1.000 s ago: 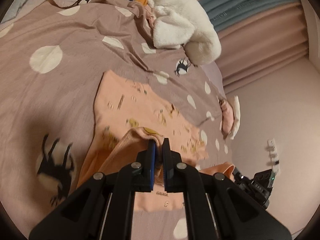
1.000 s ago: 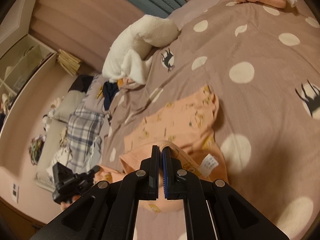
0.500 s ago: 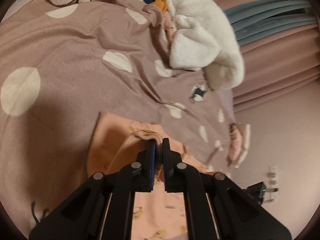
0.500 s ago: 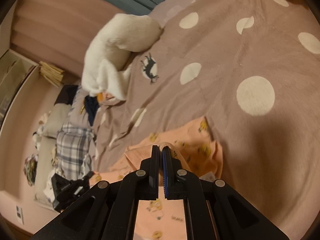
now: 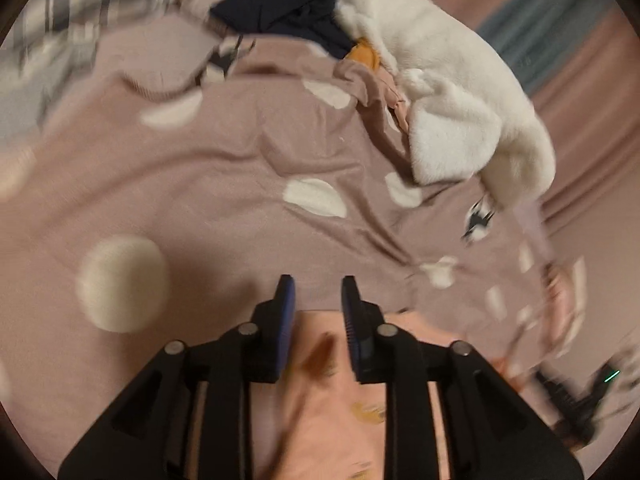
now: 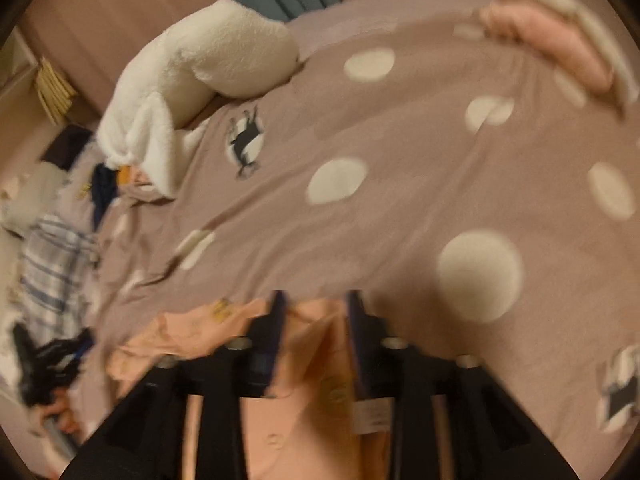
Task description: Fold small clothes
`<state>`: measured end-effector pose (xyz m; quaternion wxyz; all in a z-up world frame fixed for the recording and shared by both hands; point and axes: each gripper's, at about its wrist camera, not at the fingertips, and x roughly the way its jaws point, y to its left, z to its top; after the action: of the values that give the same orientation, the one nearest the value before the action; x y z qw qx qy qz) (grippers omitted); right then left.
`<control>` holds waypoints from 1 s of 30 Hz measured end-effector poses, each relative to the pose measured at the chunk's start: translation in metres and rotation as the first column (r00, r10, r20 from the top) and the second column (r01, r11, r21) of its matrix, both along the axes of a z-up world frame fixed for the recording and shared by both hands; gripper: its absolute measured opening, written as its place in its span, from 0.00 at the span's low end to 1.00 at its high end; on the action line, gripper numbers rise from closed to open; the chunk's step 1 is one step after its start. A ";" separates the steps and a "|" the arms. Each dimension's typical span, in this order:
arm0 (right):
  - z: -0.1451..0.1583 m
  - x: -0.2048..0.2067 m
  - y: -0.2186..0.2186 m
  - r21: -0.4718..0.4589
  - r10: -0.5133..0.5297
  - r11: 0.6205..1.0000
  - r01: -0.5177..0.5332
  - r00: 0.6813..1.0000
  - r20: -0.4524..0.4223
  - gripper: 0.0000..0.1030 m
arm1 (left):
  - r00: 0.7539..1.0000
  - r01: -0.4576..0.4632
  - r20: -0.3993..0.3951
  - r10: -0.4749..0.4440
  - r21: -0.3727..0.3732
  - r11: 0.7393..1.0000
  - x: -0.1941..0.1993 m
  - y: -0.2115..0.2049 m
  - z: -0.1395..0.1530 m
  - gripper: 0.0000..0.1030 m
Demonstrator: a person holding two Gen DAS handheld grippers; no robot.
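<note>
A small peach garment (image 5: 328,408) with yellow prints lies on the dotted mauve bedspread (image 5: 224,184), folded over itself. My left gripper (image 5: 318,292) is open just above its far edge, with nothing between the jaws. In the right wrist view the same garment (image 6: 308,380) lies under my right gripper (image 6: 316,304), which is also open and empty; a white label (image 6: 370,414) shows by its right finger. Both views are motion-blurred.
A white fluffy garment (image 5: 452,92) lies at the far side of the bed, also in the right wrist view (image 6: 192,80). Dark blue clothes (image 5: 288,12) and a plaid cloth (image 6: 52,272) lie beyond. A folded pink and cream pile (image 6: 560,48) sits at far right.
Both grippers carried the garment's edge forward over itself, then opened and let it go. The cloth now lies flat beneath the fingers.
</note>
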<state>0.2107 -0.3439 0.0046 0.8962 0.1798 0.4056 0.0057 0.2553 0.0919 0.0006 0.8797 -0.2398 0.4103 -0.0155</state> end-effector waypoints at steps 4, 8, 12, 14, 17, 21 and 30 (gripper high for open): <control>0.012 -0.015 0.000 0.047 0.062 0.997 -0.063 0.998 0.022 0.49 | 0.995 0.094 0.010 -0.095 0.037 0.995 -0.024 -0.015 0.003 0.48; 0.011 -0.027 0.022 -0.026 0.142 0.989 -0.143 0.989 -0.037 0.49 | 0.978 0.207 -0.044 -0.205 0.026 0.978 -0.046 -0.034 -0.005 0.53; 0.003 -0.036 0.032 0.024 0.205 0.979 -0.203 0.975 -0.092 0.49 | 0.962 0.259 -0.102 -0.251 0.071 0.963 -0.053 -0.048 -0.023 0.53; -0.002 -0.037 0.029 0.063 0.209 0.977 -0.203 0.971 -0.120 0.49 | 0.963 0.250 -0.122 -0.242 0.055 0.967 -0.050 -0.048 -0.031 0.53; -0.004 -0.036 0.039 -0.044 0.224 0.972 -0.232 0.964 -0.144 0.49 | 0.953 0.268 -0.157 -0.257 0.049 0.962 -0.041 -0.049 -0.040 0.53; -0.007 -0.034 0.052 -0.146 0.284 0.943 -0.300 0.951 -0.123 0.39 | 0.945 0.305 -0.143 -0.294 0.065 0.950 -0.037 -0.049 -0.045 0.53; -0.034 0.007 0.057 -0.248 0.237 0.929 -0.275 0.956 -0.172 0.22 | 0.942 0.317 -0.140 -0.305 0.072 0.946 0.007 -0.054 -0.053 0.51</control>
<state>0.2182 -0.2873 -0.0297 0.8733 0.0018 0.4840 0.0551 0.2625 0.0376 -0.0524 0.8487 -0.1311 0.4983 -0.1195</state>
